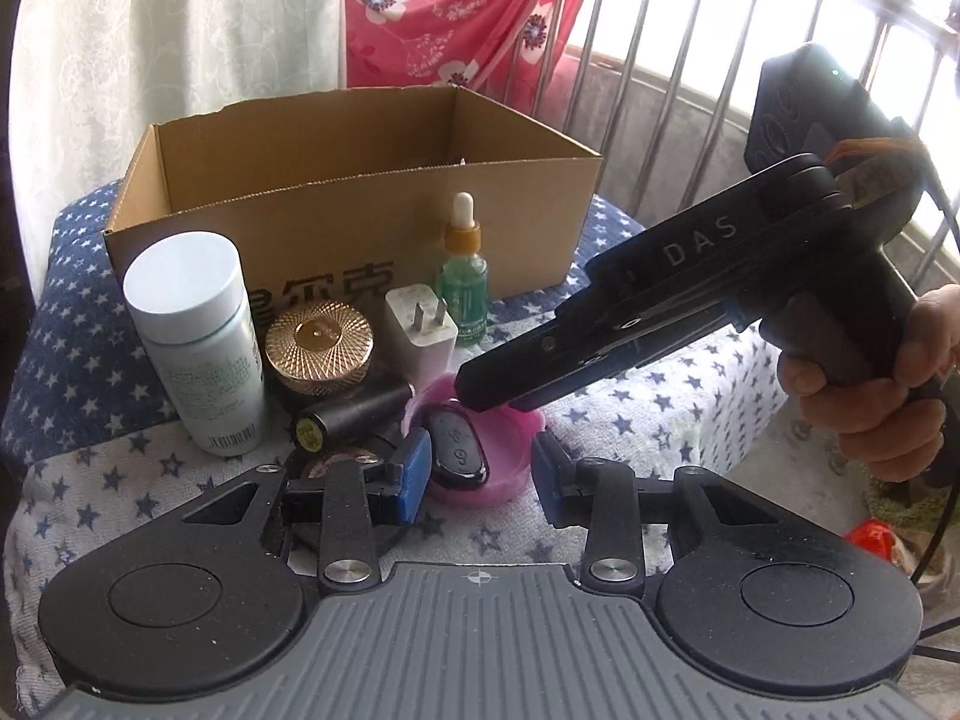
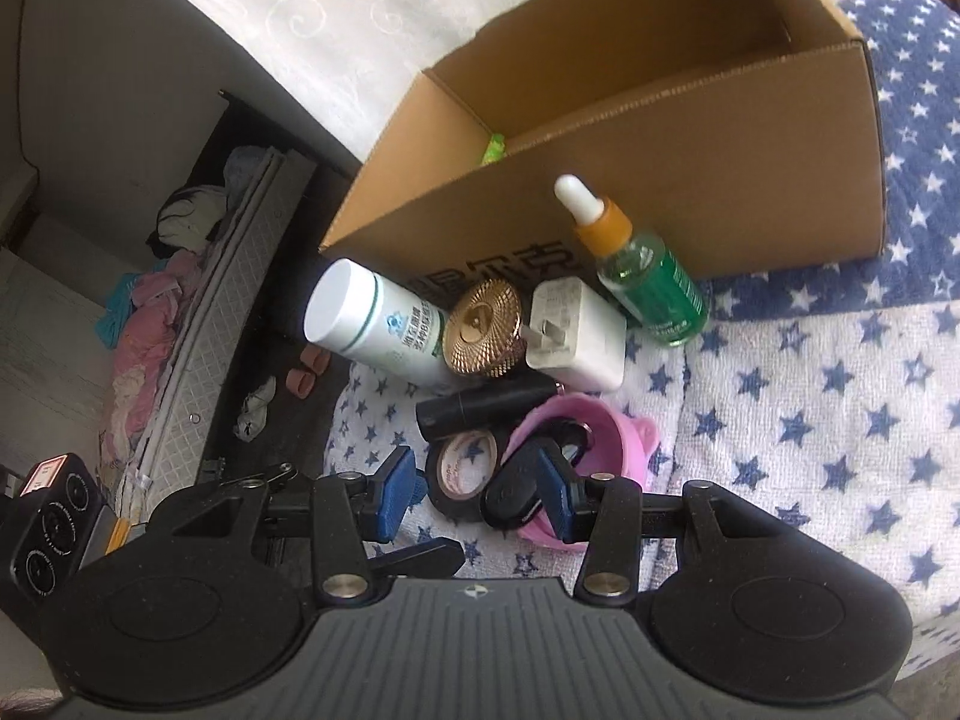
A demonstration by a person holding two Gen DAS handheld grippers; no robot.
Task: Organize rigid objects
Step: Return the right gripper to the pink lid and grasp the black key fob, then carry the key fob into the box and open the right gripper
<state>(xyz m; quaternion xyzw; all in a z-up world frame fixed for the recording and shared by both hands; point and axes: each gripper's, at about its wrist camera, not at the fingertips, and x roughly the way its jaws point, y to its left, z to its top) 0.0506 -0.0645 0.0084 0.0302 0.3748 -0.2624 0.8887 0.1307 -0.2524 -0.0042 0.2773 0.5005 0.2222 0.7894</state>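
A pink bowl (image 1: 510, 438) (image 2: 606, 432) on the star-patterned cloth holds a black key fob (image 1: 459, 450) (image 2: 516, 492). My left gripper (image 1: 480, 477) is open, its blue pads to either side of the bowl and nothing pressed between them. My right gripper (image 2: 477, 495) (image 1: 480, 396) reaches in from the right, open, with its tip over the bowl, the fob and a tape roll (image 2: 462, 468). Behind stand a white bottle (image 1: 192, 330), a gold-lidded jar (image 1: 318, 348), a white charger (image 1: 420, 330), a green dropper bottle (image 1: 462, 276) and a lying black tube (image 1: 354, 414).
An open cardboard box (image 1: 360, 198) (image 2: 720, 138) stands behind the items, with something green (image 2: 495, 147) inside. A metal railing (image 1: 690, 60) runs along the right. The cloth's left edge drops to a floor with a mattress (image 2: 198, 360) and clothes.
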